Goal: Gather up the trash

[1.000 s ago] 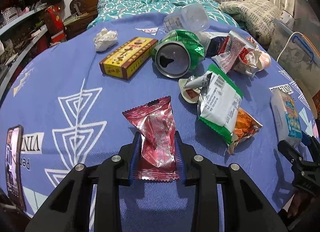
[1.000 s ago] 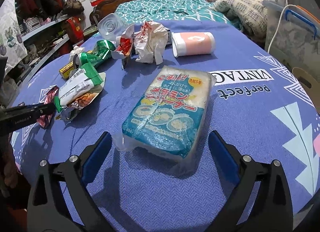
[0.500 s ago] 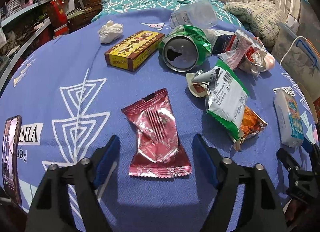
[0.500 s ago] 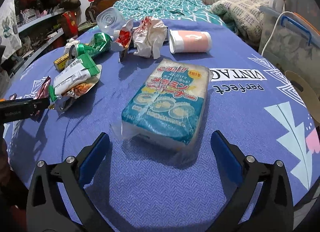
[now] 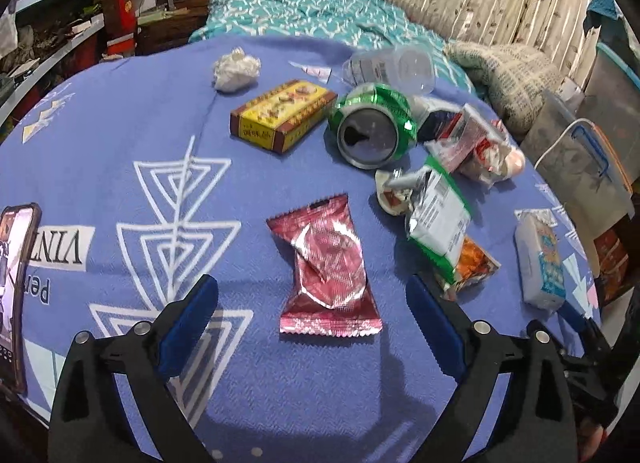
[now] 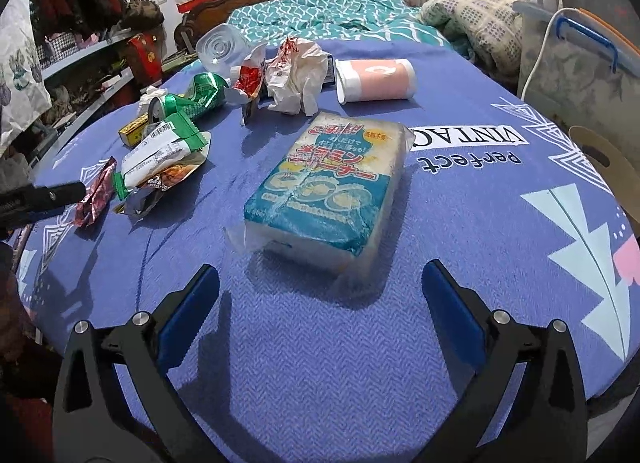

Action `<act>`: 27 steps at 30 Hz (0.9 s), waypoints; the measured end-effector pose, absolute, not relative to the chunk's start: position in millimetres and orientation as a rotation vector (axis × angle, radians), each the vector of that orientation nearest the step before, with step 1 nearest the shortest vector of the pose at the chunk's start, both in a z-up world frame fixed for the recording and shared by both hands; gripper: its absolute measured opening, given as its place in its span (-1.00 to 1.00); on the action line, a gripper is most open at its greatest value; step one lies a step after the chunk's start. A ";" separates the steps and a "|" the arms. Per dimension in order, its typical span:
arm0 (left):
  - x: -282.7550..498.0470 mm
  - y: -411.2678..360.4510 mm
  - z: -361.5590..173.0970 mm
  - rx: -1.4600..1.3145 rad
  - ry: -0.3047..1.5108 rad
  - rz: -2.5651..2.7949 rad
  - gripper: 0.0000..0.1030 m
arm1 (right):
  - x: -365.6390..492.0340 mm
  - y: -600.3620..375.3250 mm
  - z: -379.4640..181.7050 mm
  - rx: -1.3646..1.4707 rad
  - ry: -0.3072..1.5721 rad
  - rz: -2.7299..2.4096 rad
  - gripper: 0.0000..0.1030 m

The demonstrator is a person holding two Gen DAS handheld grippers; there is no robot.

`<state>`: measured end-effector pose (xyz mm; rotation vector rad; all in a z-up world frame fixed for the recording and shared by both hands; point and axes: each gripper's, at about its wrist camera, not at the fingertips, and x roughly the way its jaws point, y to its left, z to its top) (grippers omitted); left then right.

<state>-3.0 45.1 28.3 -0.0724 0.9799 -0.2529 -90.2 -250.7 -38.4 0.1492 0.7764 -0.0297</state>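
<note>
A red foil wrapper (image 5: 328, 263) lies flat on the blue tablecloth (image 5: 120, 143). My left gripper (image 5: 312, 327) is open and empty, its fingers either side of the wrapper's near end, a little back from it. My right gripper (image 6: 320, 315) is open and empty just short of a blue and white wrapped sponge pack (image 6: 332, 183). Other trash lies beyond: a green can (image 5: 372, 127), a green and white snack bag (image 5: 440, 219), a yellow box (image 5: 280, 115), a tissue ball (image 5: 234, 69), a clear plastic bottle (image 5: 392, 67).
A phone (image 5: 16, 283) lies at the table's left edge. A pink and white cup (image 6: 376, 81) lies on its side beyond the sponge pack. Crumpled white wrappers (image 6: 296, 71) sit by it. A bed (image 5: 312, 11) stands behind the table, plastic bins (image 6: 580, 63) at the right.
My left gripper let go of the red wrapper, opened wide and drew back. The wrapper now lies loose on the cloth. My right gripper stayed open, backing off slightly from the sponge pack.
</note>
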 end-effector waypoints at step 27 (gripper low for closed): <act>-6.9 26.9 20.2 0.058 0.961 -0.275 -0.30 | -82.3 -259.7 -28.5 0.201 0.742 -0.055 0.76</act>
